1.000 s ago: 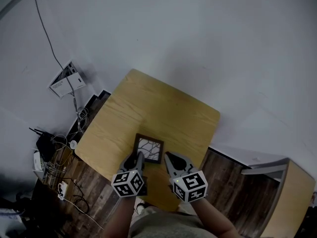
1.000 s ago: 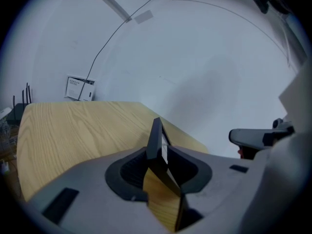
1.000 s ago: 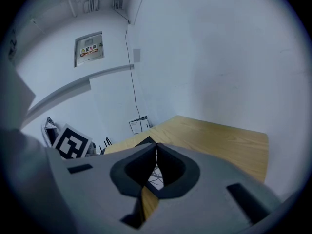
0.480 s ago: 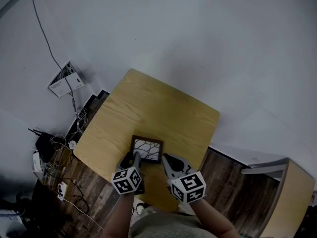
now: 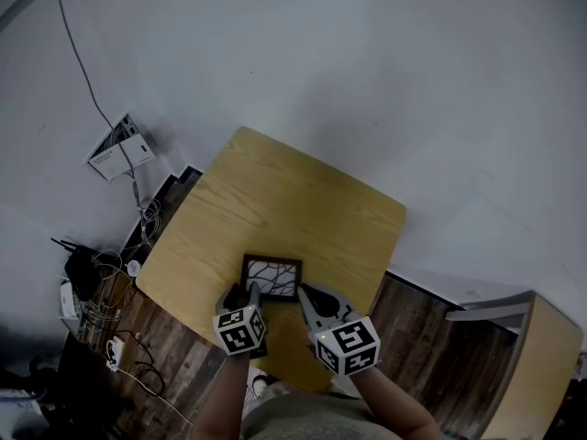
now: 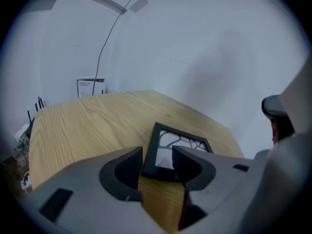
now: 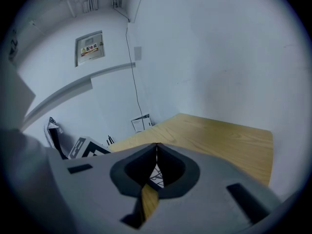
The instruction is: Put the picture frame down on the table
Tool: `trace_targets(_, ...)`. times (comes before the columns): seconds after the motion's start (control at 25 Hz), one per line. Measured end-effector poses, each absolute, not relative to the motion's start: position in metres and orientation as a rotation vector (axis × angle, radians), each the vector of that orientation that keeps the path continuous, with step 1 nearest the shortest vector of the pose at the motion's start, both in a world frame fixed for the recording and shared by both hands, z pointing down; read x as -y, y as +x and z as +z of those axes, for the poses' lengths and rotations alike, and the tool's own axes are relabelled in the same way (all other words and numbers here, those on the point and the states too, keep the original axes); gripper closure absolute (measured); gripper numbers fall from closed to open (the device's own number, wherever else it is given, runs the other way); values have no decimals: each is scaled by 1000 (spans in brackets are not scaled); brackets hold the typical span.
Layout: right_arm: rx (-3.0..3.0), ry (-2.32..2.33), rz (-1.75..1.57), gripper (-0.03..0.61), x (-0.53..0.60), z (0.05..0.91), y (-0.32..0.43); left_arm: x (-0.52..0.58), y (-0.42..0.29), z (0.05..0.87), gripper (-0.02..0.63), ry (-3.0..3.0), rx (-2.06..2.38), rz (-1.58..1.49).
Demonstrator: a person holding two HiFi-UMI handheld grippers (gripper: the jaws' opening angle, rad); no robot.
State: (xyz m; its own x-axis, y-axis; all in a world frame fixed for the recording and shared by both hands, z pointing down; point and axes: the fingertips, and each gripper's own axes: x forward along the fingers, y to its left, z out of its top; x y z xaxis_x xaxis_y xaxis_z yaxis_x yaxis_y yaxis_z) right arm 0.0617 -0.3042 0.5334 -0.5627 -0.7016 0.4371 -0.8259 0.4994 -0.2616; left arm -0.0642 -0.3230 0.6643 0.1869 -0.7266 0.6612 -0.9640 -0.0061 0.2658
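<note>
Pale wooden surface (image 5: pixel 303 191) against white wall (image 5: pixel 367 62); dark plank floor (image 5: pixel 422 324) around it.

Picture frame (image 5: pixel 271 278): flat on surface, face up, dark border, branching-line print. Sits just ahead of left hand-held gripper (image 5: pixel 249 290), near corner reaching into gap between its jaws.

Left hand-held gripper: jaws spread wide, just been opening. Frame corner between them but not pinched.

Right hand-held gripper (image 5: pixel 304 291): just beside frame's right edge, tips pressed together, nothing between them.

Well off to left of left hand-held gripper:
- leaflet (image 5: pixel 121 147) propped at foot of wall
- thin cable (image 5: pixel 87 71) running up wall
- tangle of wires (image 5: pixel 101 282) on floor

Well off to right of right hand-held gripper: pale cabinet (image 5: pixel 541 356), apart from surface.
</note>
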Motion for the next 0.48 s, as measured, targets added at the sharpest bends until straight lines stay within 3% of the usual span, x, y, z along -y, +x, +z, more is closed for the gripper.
trace_targets(0.48,2459,1338,640,578,290,527,62,314,-59,646,437,1858,1551,416)
